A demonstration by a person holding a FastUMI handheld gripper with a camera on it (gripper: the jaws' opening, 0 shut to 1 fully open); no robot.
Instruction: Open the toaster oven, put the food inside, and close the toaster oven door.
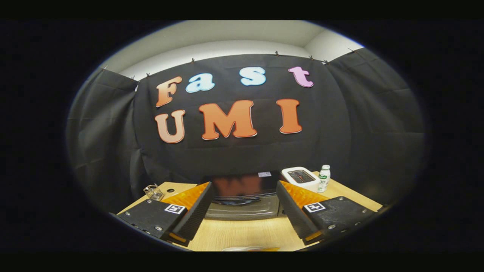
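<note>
I have the tongs [244, 211] spread wide, with nothing gripped between the two fingers [196, 211]. They hang above the wooden tabletop [242, 234], apart from everything on it.

I count one toaster oven [244, 196], sitting on the tabletop just beyond the fingers and framed in the gap between them. Its dark glass door looks closed, with a grey metal band running along the lower front.

Beyond the right finger I count two things: one white appliance [301, 177] with a dark panel on top, and one small clear bottle [324, 177] with a white cap standing upright just beside it. Beyond the left finger, near the tabletop's far corner, is one small wire object [153, 192]; I cannot tell what it is.

Close under the fingers, a pale rim [249, 249] shows on the tabletop. It may be the food's dish, but I cannot tell.
</note>
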